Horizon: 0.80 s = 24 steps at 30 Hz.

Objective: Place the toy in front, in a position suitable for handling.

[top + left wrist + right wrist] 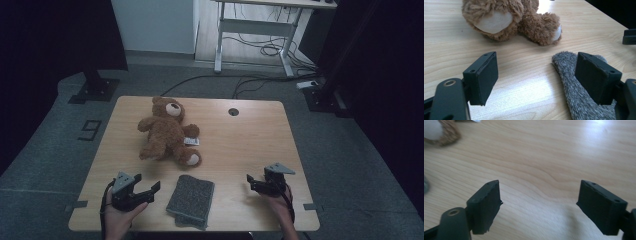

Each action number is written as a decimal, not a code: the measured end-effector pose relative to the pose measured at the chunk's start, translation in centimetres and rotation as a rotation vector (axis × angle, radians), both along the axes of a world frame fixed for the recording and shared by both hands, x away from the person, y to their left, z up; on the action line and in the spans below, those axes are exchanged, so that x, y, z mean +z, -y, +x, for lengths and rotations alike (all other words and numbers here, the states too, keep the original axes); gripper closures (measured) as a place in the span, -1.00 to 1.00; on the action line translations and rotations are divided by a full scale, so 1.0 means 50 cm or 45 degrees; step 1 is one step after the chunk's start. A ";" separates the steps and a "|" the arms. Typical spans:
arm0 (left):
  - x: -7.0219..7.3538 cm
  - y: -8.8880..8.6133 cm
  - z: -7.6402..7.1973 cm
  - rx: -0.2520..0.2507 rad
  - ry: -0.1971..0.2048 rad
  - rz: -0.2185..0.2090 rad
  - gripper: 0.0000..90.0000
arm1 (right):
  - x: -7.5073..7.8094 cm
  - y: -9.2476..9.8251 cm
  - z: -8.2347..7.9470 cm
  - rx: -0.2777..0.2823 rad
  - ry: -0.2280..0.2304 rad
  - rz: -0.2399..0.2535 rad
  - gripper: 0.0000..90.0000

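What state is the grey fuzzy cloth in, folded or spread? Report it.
Folded. The grey fuzzy cloth lies as a compact rectangle on the wooden table, with stacked layers showing along its near edge.

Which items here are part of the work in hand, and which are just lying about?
In the work:
- folded grey cloth, between the two grippers
- brown teddy bear, lying just beyond the cloth
- left gripper, jaws open
- right gripper, jaws open

Lying about:
- floor cables under the far desk

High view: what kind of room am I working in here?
Probably a lab or office set up for recording: a wooden table on grey carpet, an adjustable desk frame with loose cables behind, and dark curtains at the sides.
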<state>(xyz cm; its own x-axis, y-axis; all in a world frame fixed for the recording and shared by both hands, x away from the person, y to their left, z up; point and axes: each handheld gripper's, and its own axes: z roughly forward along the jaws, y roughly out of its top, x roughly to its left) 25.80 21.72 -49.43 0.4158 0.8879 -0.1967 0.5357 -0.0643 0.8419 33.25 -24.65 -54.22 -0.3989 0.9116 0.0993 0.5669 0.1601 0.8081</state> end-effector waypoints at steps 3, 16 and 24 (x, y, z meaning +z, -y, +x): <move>0.007 -0.001 0.010 -0.002 0.001 0.013 -0.56 | 0.005 -0.006 0.009 0.034 0.012 0.023 -0.56; 0.020 0.009 0.069 0.029 -0.002 0.063 -0.56 | 0.034 -0.073 0.082 0.161 0.042 0.066 -0.54; 0.032 0.000 0.097 0.072 0.014 0.074 -0.56 | 0.061 -0.133 0.125 0.255 0.053 0.111 -0.52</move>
